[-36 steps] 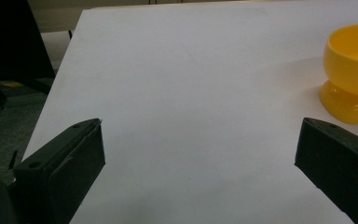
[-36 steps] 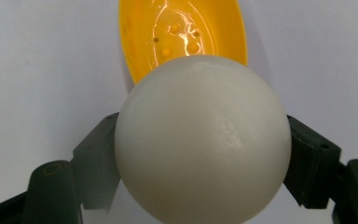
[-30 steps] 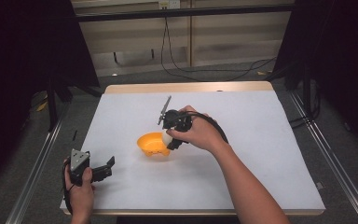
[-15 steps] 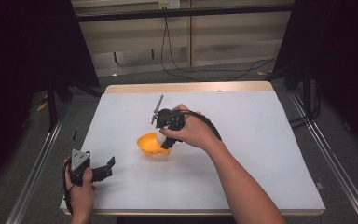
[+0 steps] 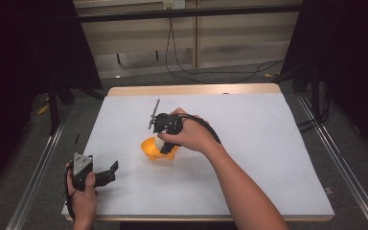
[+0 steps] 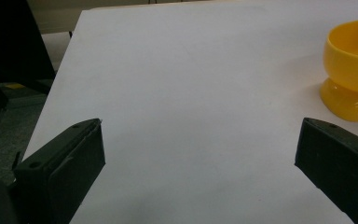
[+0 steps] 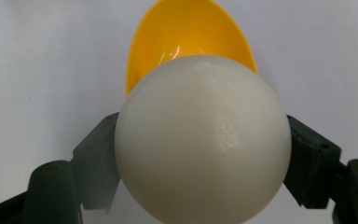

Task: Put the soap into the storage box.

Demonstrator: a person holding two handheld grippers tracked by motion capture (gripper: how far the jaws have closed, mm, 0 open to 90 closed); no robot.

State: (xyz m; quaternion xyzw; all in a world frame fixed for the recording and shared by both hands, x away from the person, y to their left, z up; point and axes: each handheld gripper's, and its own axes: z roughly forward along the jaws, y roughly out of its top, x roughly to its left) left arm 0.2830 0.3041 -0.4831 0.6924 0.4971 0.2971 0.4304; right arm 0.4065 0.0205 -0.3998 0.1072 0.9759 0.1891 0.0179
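Two grippers are seen at a white tabletop. Right gripper: fingers clamped on a white ball from both sides; ball is held just above the open mouth of a yellow cup, which stands near the middle of the tabletop. From the high view, the right gripper is pointed down over the cup. Left gripper: rested at the near left edge, well apart from the cup; fingers spread wide, nothing between them.
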